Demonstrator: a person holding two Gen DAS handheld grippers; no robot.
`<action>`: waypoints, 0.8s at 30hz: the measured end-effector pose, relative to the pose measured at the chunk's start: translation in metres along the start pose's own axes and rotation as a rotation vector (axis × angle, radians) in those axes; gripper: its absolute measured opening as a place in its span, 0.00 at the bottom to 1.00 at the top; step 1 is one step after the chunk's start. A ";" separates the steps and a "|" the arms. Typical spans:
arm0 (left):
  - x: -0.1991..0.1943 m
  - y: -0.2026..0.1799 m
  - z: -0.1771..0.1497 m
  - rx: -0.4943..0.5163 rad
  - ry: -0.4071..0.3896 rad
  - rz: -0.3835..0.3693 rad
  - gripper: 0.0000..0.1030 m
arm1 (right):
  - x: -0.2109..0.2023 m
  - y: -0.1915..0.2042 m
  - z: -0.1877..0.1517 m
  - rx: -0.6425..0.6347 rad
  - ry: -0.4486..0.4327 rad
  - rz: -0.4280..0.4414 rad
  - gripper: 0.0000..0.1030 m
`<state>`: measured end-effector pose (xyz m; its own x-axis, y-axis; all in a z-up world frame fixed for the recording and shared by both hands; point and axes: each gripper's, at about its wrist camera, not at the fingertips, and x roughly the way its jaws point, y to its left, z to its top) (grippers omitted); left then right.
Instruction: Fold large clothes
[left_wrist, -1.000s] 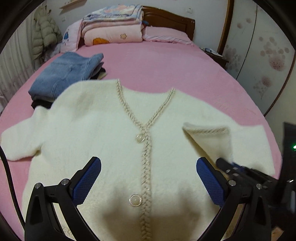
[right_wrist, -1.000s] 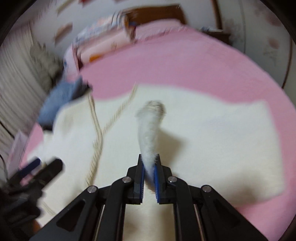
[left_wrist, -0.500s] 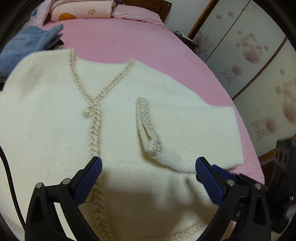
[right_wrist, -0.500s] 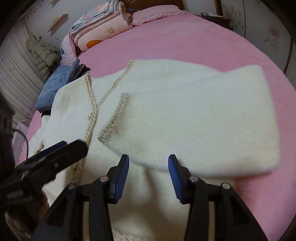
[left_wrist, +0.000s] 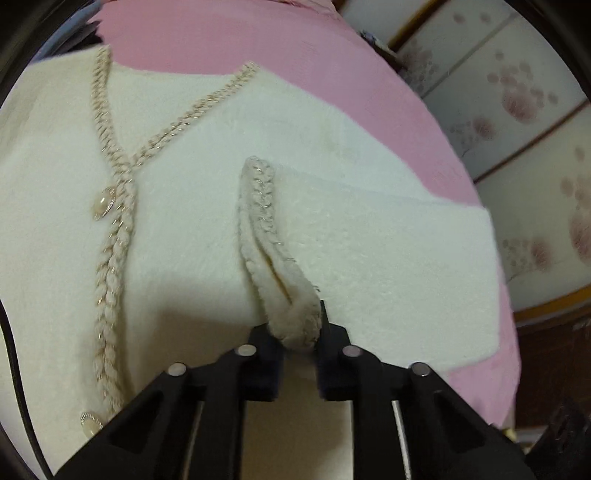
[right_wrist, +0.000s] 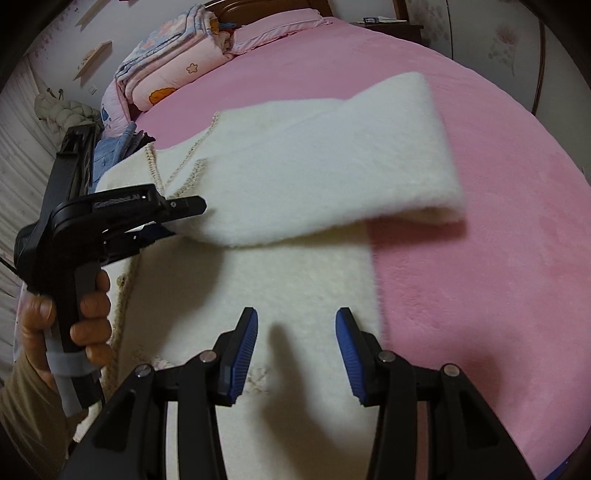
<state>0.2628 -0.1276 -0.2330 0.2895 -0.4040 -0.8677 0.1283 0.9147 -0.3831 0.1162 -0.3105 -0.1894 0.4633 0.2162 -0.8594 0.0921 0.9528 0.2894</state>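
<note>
A cream fluffy cardigan (left_wrist: 177, 229) with braided trim and pearl buttons lies face up on the pink bed (left_wrist: 332, 74). Its right sleeve (left_wrist: 388, 258) is folded across the body. My left gripper (left_wrist: 297, 332) is shut on the sleeve's braided cuff (left_wrist: 295, 317). In the right wrist view the left gripper (right_wrist: 184, 206) holds the end of the folded sleeve (right_wrist: 325, 162). My right gripper (right_wrist: 295, 354) is open and empty, above the cardigan's lower right body (right_wrist: 303, 280) near its side edge.
Folded quilts and a pillow (right_wrist: 173, 70) sit at the bed's head. Folded jeans (right_wrist: 114, 147) lie beyond the cardigan. Sliding wardrobe doors (left_wrist: 524, 122) stand along the bed's right side. A nightstand (right_wrist: 391, 27) is at the far corner.
My right gripper let go of the sleeve cuff and drew back open. My left gripper moved in to the right and closed on the cuff.
</note>
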 end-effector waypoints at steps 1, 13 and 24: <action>-0.002 -0.007 0.004 0.031 -0.009 0.027 0.09 | -0.002 -0.003 0.001 -0.004 -0.007 -0.006 0.43; -0.161 -0.078 0.081 0.173 -0.418 0.058 0.07 | 0.002 -0.042 0.043 0.086 -0.082 -0.087 0.43; -0.192 0.015 0.084 0.030 -0.497 0.183 0.07 | 0.047 -0.006 0.085 -0.029 -0.118 -0.220 0.26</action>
<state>0.2887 -0.0367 -0.0453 0.7233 -0.1955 -0.6623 0.0583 0.9730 -0.2235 0.2120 -0.3241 -0.1959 0.5345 -0.0222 -0.8449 0.1779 0.9802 0.0868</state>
